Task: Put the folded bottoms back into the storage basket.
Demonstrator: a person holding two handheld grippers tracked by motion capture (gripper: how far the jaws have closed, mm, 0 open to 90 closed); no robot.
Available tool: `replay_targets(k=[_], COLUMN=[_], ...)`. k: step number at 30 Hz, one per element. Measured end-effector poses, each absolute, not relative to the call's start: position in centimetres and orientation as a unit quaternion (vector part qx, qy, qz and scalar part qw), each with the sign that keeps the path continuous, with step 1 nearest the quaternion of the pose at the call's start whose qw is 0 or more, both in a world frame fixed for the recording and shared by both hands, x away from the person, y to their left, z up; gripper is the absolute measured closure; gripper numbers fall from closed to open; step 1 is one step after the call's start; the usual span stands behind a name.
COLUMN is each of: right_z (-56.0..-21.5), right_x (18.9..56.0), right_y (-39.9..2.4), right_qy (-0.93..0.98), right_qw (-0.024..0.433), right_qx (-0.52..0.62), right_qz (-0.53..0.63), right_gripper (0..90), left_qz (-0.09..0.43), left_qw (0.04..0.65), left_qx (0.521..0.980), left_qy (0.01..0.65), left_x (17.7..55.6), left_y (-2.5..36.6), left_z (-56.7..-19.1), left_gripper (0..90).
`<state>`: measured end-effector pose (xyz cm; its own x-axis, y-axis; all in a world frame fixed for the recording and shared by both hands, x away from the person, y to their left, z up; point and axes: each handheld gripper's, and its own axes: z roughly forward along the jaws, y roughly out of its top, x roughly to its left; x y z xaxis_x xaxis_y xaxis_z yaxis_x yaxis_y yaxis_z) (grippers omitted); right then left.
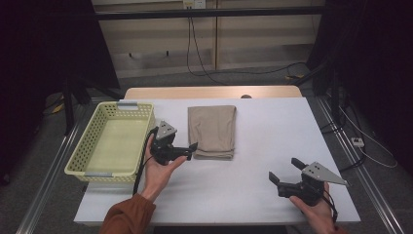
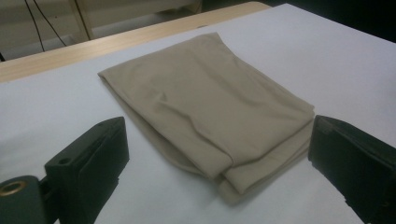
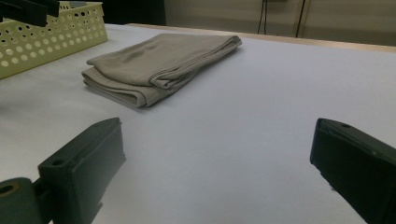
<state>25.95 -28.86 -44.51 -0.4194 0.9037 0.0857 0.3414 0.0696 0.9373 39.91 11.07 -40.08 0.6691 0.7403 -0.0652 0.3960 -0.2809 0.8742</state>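
White table (image 1: 263,146) carries a folded beige cloth (image 1: 213,130); the left tool (image 1: 191,148), jaws released, aims at its corner to grasp; the right tool (image 1: 284,169) waits released.

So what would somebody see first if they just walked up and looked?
Probably the folded beige cloth lying in the middle of the white table. Next, the yellow basket with holes, at the table's left edge. The left gripper is open right beside the cloth, the right gripper open over bare table.
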Motion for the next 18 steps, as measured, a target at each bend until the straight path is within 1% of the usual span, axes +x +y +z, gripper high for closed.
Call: replay_targets(k=[9,12,18], right_z=[-44.5,-44.5,-44.6], right_x=[26.0,25.9,26.0], right_y=[-28.8,-28.8,-28.8], right_qy=[0.677,0.678,0.679], right_qw=[0.279,0.278,0.277], right_qx=[0.461,0.461,0.460], right_qz=[0.501,0.501,0.500], right_gripper=[2.8,2.8,2.8], left_qz=[0.183,0.172,0.179], left_qw=[0.470,0.472,0.466], left_qx=[0.780,0.780,0.782], left_qy=[0.370,0.374,0.374], left_x=[41.6,42.1,43.1], left_y=[10.1,9.9,9.2], left_z=[-39.7,-39.6,-39.4], left_gripper=[5.4,4.9,5.5])
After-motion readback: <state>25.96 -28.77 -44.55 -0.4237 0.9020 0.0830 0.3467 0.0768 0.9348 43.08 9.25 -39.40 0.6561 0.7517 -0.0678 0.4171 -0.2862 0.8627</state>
